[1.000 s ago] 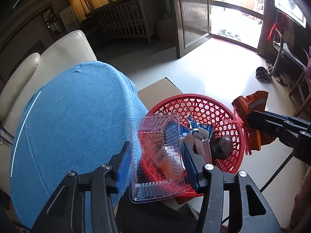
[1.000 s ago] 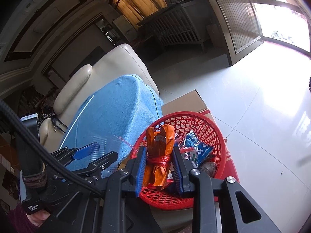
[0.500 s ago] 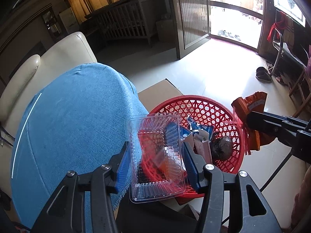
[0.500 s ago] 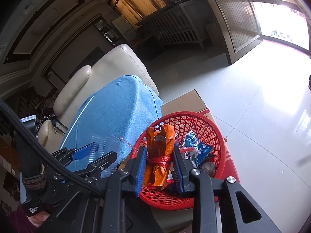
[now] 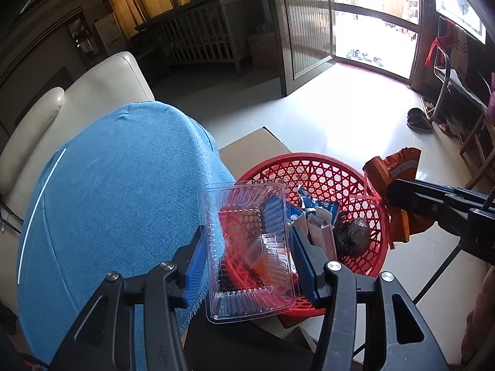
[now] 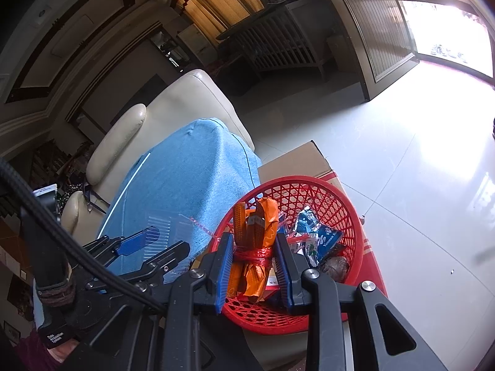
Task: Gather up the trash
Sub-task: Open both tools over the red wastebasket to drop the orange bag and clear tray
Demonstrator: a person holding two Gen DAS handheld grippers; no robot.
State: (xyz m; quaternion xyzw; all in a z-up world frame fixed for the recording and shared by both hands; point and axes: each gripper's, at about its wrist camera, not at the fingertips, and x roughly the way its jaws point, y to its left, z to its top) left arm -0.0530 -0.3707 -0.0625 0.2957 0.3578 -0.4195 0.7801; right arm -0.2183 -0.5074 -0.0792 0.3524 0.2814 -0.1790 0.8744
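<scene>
- Clear plastic tray [image 5: 247, 247], low centre of the left view, is clamped in the left tongs [image 5: 247, 256] over the red basket's [image 5: 324, 170] rim.
- Orange wrapper [image 6: 252, 247], tied with red string, is pinched in the right tongs [image 6: 252, 266] above the basket.
- Blue cloth [image 5: 117, 191] lies left.

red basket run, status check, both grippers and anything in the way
Left gripper shut on clear plastic tray. Right gripper shut on orange wrapper bundle, over red basket. Basket part full, nothing blocking.
</scene>
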